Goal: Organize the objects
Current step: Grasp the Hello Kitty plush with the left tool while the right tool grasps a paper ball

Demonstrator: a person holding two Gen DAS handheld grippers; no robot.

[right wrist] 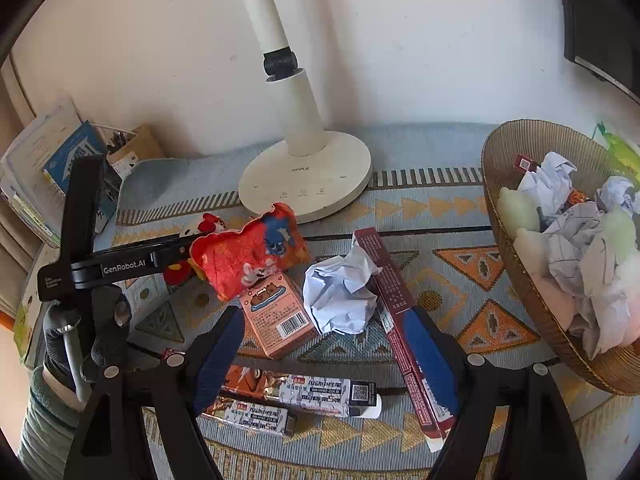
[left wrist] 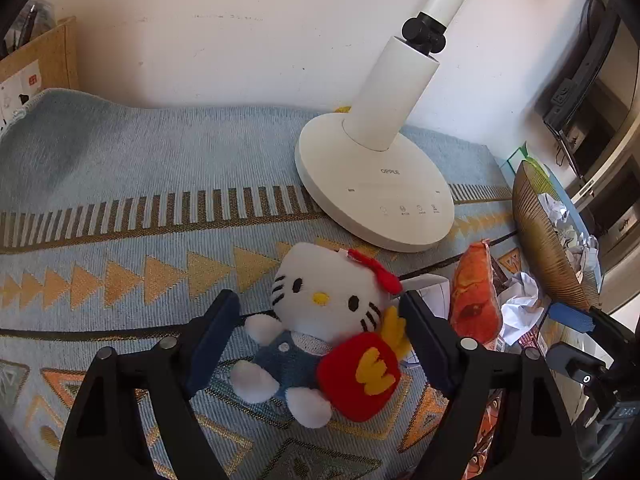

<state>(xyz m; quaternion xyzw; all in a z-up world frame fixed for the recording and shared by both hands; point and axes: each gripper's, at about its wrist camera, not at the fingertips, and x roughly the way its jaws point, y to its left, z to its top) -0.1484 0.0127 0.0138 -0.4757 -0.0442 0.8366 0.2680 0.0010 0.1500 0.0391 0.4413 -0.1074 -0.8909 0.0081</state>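
Loosely, left hand-held gripper [left wrist: 320, 340] straddles plush [left wrist: 320, 320].

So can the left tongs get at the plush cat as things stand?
Probably yes. The left tongs already straddle the plush cat, a pad either side and nothing lying between. The jaws are open and not yet pressing, and the lamp base sits well clear behind.

Bright, even daylight filled both fisheye views, washing the white wall [left wrist: 224, 40] pale. The lamp base [left wrist: 376, 184] cast a soft shadow on the patterned cloth [left wrist: 120, 200]. Straight lines bowed toward dark, vignetted corners, and focus held sharp, with slight softness at the rims.
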